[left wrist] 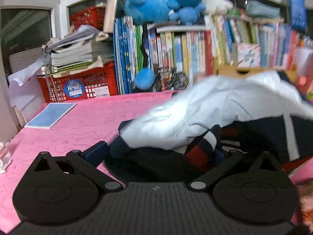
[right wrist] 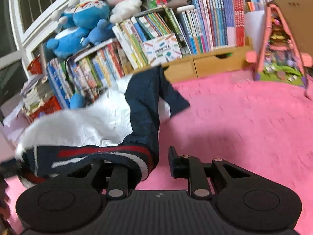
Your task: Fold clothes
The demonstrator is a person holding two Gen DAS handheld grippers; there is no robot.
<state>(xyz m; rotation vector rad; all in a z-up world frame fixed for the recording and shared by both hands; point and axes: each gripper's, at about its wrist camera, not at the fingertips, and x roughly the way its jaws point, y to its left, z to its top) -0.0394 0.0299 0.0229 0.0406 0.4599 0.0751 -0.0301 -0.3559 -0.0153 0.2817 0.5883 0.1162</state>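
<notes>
A navy and white jacket (left wrist: 215, 105) with a red, white and navy striped hem lies bunched on the pink table (left wrist: 78, 121). My left gripper (left wrist: 156, 154) is wide open, and the jacket's dark fabric and striped cuff sit between its fingers. In the right wrist view the jacket (right wrist: 93, 121) hangs over the left finger, with its striped hem (right wrist: 109, 154) draped across it. My right gripper (right wrist: 140, 166) is open; only its right finger (right wrist: 173, 162) shows clearly, the left one is hidden by cloth.
A blue notebook (left wrist: 51, 114) lies at the table's far left. Red crates (left wrist: 78, 84), stacked papers, rows of books (left wrist: 166, 58) and plush toys (left wrist: 160, 4) line the back. A pink and green toy house (right wrist: 279, 45) stands at the back right.
</notes>
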